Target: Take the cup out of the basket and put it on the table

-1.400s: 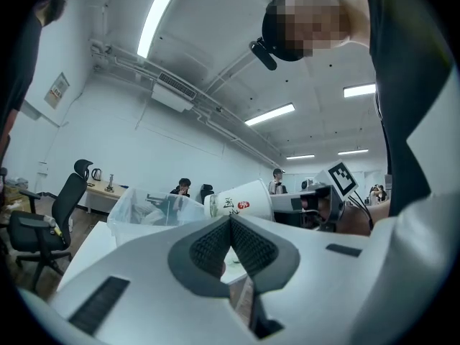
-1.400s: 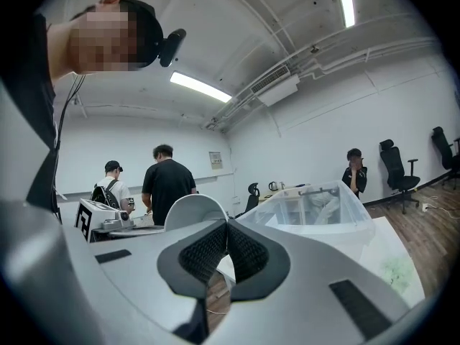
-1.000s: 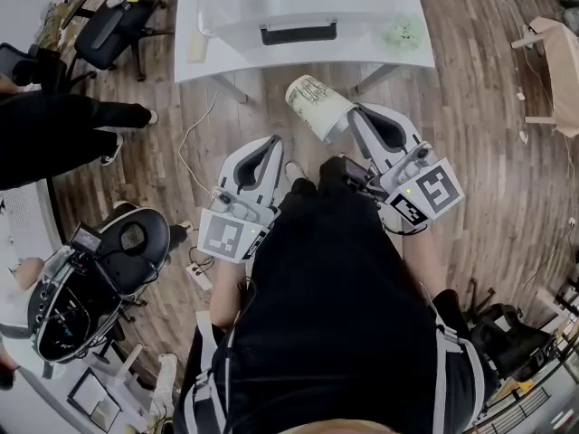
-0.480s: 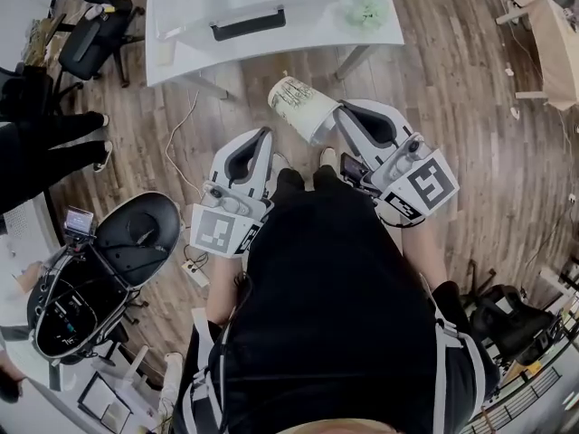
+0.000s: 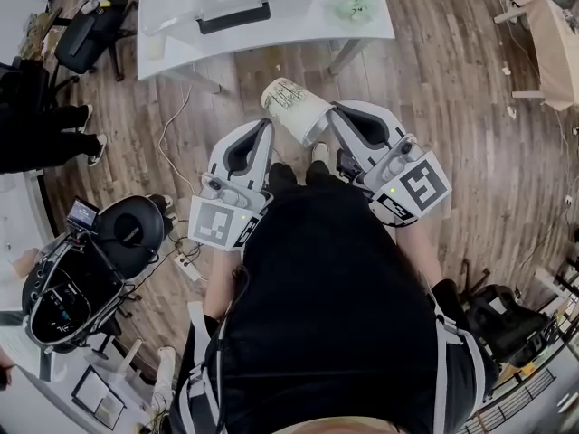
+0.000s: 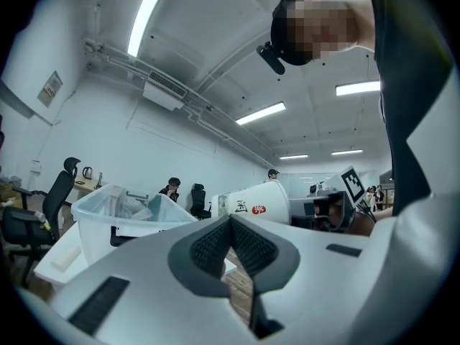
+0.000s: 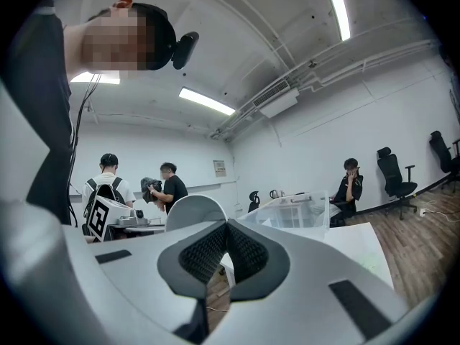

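Cup [image 5: 294, 108] is clamped by its wall in the right gripper [image 5: 331, 118], held tilted above the floor, short of the table [image 5: 371, 30] (left gripper [image 5: 264, 128] closed, empty). Next, an upright set-down is called for.

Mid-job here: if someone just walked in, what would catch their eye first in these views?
The white paper cup, tipped on its side in mid-air and pinched at its rim by the right gripper. Next, the clear basket on the white table ahead, and the left gripper, shut on nothing, beside the cup.
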`<action>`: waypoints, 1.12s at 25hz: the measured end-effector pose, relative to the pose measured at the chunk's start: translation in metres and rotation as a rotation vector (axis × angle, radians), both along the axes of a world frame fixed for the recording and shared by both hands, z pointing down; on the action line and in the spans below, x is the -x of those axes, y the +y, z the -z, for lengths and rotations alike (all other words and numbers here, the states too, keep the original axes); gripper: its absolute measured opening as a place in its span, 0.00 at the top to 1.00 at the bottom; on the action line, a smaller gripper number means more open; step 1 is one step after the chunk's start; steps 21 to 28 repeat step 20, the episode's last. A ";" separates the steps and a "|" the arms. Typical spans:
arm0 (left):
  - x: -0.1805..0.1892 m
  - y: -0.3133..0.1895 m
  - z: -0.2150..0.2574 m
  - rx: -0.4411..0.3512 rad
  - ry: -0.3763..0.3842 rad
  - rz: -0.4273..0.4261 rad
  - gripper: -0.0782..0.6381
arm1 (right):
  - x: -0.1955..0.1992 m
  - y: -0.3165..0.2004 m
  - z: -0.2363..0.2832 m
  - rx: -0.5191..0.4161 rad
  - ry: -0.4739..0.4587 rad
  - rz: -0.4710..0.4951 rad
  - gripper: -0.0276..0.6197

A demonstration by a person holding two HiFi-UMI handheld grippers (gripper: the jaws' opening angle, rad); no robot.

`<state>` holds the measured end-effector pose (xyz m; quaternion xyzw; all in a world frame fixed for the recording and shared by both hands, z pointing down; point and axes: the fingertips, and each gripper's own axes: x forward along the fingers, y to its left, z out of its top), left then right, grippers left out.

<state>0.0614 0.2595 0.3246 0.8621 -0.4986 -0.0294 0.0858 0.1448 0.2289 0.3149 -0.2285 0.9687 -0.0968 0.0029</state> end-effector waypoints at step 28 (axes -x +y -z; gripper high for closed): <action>0.017 -0.011 0.003 -0.004 -0.020 0.011 0.87 | 0.011 -0.019 0.000 -0.013 -0.003 -0.017 0.93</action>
